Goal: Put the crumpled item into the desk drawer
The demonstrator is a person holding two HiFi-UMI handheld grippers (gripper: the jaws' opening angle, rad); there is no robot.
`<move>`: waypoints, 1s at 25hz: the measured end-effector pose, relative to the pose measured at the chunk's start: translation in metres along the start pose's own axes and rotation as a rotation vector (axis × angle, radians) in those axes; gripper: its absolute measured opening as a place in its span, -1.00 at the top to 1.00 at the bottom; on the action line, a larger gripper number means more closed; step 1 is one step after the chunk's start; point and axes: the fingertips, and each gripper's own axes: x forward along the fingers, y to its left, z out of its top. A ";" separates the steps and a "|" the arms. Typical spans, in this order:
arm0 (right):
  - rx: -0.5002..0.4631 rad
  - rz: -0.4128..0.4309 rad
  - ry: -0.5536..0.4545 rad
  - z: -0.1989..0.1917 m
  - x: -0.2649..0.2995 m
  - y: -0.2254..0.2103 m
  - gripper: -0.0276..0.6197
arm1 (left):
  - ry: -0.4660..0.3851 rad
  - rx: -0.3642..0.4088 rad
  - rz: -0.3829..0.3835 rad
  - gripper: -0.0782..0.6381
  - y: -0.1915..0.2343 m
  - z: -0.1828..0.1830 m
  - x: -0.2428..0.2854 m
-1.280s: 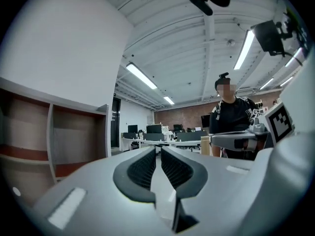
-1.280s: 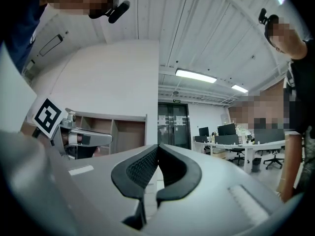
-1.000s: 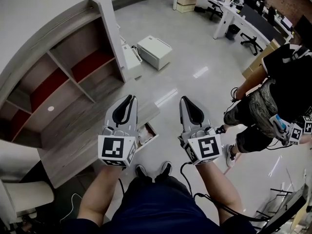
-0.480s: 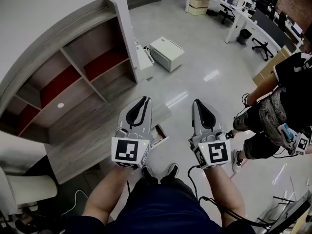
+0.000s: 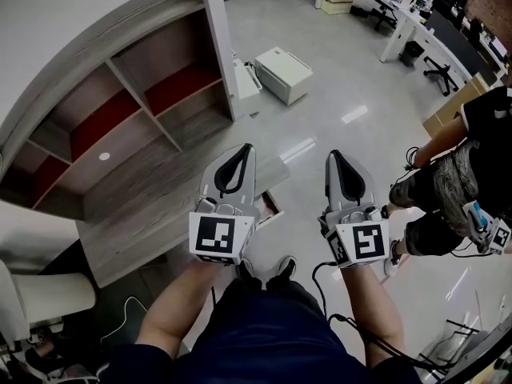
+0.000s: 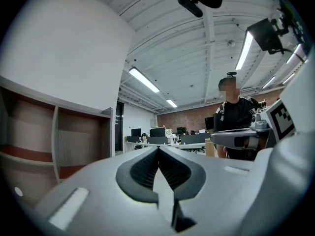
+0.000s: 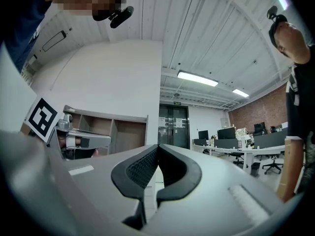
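My left gripper (image 5: 243,151) and right gripper (image 5: 334,157) are held side by side at waist height, both shut with nothing between the jaws. In the left gripper view the ribbed pads (image 6: 147,168) meet at the tip of the left gripper (image 6: 158,149). The right gripper (image 7: 157,146) looks the same in its own view. Below them the open desk drawer (image 5: 269,207) sticks out from under the wooden desk (image 5: 152,194), mostly hidden by the left gripper. Something pale lies in it, too small to identify.
A shelf unit with red-backed compartments (image 5: 120,102) rises behind the desk. A white cabinet (image 5: 284,72) lies on the floor beyond. Another person (image 5: 452,174) stands at the right holding grippers. A white chair (image 5: 40,306) is at the lower left. My feet (image 5: 264,270) are beside the drawer.
Both grippers stay shut and side by side while the view shifts. The left gripper now covers more of the open drawer than one second ago.
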 end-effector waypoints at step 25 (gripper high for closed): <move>0.026 -0.010 0.002 -0.004 -0.013 -0.002 0.90 | 0.009 -0.021 0.091 0.77 0.037 -0.002 -0.017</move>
